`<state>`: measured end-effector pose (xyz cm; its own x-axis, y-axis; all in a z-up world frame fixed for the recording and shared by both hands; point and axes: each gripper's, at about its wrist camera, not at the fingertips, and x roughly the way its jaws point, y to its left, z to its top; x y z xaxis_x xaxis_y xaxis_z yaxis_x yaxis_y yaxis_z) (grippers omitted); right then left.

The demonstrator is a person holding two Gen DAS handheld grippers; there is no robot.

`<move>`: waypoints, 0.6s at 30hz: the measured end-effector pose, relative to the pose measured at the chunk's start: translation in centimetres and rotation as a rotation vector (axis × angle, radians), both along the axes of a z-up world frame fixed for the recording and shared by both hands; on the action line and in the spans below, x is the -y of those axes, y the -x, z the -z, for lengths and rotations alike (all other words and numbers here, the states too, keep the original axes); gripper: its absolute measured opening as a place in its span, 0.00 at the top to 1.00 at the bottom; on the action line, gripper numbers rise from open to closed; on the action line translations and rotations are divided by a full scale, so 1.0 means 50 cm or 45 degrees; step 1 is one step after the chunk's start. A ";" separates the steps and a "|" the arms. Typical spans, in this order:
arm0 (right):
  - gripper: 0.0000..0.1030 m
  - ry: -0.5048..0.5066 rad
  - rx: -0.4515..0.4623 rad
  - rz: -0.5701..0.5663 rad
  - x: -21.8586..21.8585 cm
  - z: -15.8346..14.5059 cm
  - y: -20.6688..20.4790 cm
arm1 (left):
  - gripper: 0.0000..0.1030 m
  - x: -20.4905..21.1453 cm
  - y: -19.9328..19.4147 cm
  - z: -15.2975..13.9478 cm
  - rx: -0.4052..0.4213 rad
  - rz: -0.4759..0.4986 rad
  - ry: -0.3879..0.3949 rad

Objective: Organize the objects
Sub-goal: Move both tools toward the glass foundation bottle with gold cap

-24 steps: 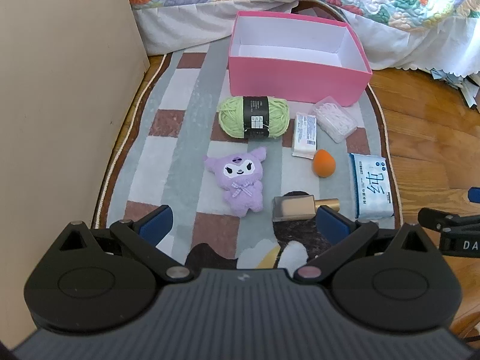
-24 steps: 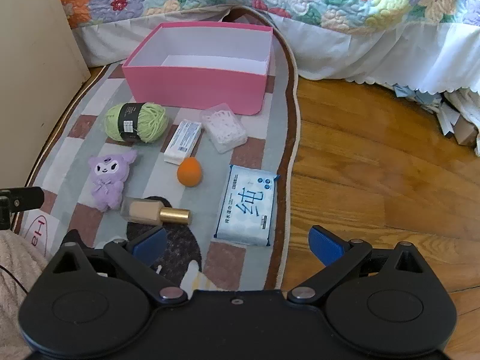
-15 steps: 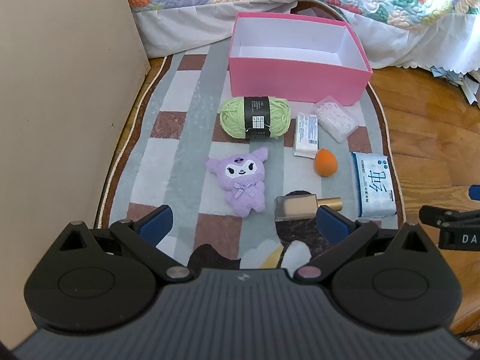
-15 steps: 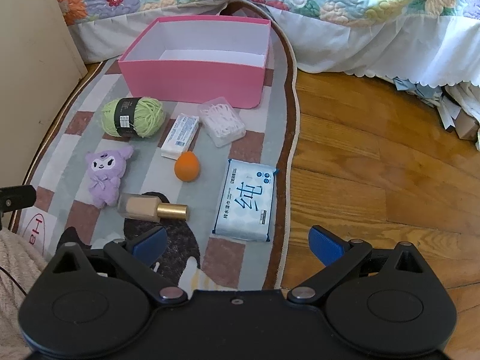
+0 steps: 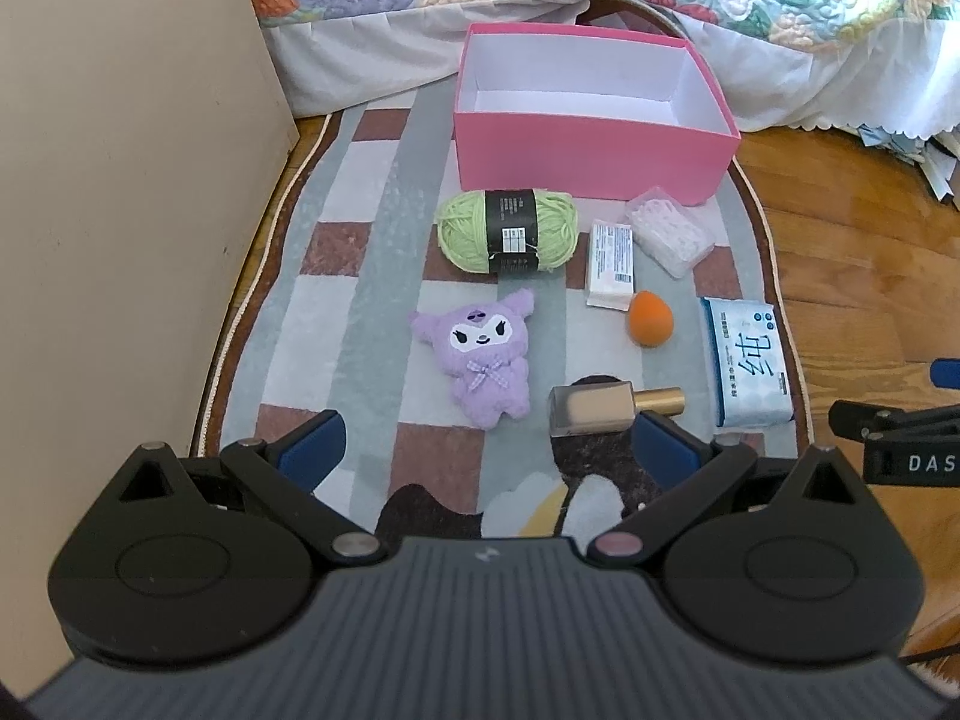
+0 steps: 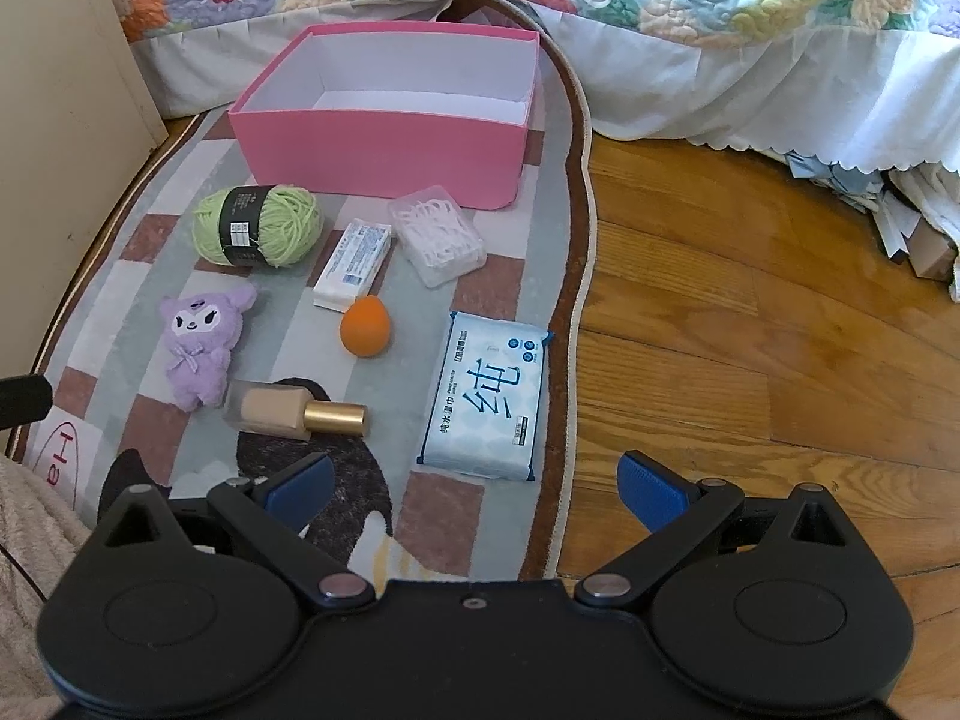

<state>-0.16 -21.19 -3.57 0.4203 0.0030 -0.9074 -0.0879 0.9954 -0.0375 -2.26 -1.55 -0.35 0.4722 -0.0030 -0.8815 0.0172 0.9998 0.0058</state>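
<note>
Foundation bottle [image 5: 591, 408] base partly hidden behind left gripper [image 5: 489, 450] finger (gold cap visible). Pink box [image 6: 384, 144] empty. Both grippers, right gripper [image 6: 474, 483] included, spread wide, holding nothing.

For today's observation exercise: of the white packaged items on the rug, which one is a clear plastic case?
The clear case of floss picks, nearest the pink box. The white carton and the wipes pack are opaque and printed.

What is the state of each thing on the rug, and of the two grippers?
pink box: open, looks empty
green yarn: on its side, label on
purple plush: face up
foundation bottle: lying down, capped
wipes pack: flat, closed
floss pick case: closed
left gripper: open, empty
right gripper: open, empty
</note>
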 end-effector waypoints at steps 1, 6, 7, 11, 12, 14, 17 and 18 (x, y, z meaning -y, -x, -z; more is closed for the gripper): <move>0.01 0.002 0.004 -0.005 -0.001 0.001 0.001 | 0.00 0.000 0.001 -0.001 0.002 0.000 -0.001; 0.01 0.001 0.025 -0.031 -0.006 -0.001 0.001 | 0.00 0.004 0.006 -0.008 0.018 0.012 0.001; 0.01 -0.003 0.032 -0.036 -0.007 -0.002 0.002 | 0.00 0.004 0.006 -0.008 0.020 0.012 0.001; 0.01 0.000 0.044 -0.052 -0.011 -0.004 0.005 | 0.00 0.004 0.007 -0.009 0.023 0.006 0.002; 0.01 0.001 0.046 -0.054 -0.011 -0.004 0.005 | 0.00 0.004 0.006 -0.009 0.021 0.003 0.003; 0.01 0.003 0.050 -0.054 -0.012 -0.005 0.006 | 0.00 0.002 0.007 -0.009 0.020 -0.002 0.010; 0.01 0.000 0.054 -0.054 -0.011 -0.006 0.008 | 0.00 -0.002 0.009 -0.009 0.020 -0.005 0.025; 0.01 0.000 0.055 -0.056 -0.011 -0.006 0.009 | 0.00 -0.003 0.009 -0.009 0.021 -0.005 0.029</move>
<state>-0.59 -20.66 -3.26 0.4584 0.0224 -0.8885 -0.1298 0.9907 -0.0419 -2.72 -1.41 0.11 0.4867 -0.0206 -0.8733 0.0131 0.9998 -0.0163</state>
